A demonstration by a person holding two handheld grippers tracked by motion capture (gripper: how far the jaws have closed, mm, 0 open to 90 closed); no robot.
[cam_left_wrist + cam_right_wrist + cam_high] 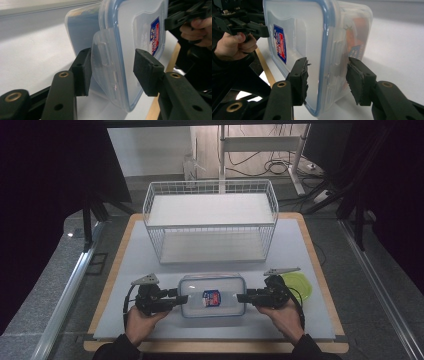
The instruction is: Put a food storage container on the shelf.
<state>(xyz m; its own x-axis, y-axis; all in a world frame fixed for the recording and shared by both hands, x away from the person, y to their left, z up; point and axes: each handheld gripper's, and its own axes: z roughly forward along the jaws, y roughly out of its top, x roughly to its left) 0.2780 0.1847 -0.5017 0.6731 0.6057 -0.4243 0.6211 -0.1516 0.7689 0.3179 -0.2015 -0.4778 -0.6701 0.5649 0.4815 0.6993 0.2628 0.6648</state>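
One clear plastic container [212, 295] with blue-rimmed lid, near table's front edge, just in front of one white wire basket [210, 220]. One green lid [298, 286] just right of container. Left gripper [181, 298] at container's left end, right gripper [242, 297] at its right end. Both pairs of jaws apart, straddling the end latch flaps, not clamped. My read: rigid, light, smooth plastic, likely slippery; flaps flex. Best hold: pinch each end rim under lid, both sides together, lift level.

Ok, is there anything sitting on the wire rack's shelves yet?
No: in the high view both shelves of the wire rack are bare, and the lidded container sits on the table in front of it.
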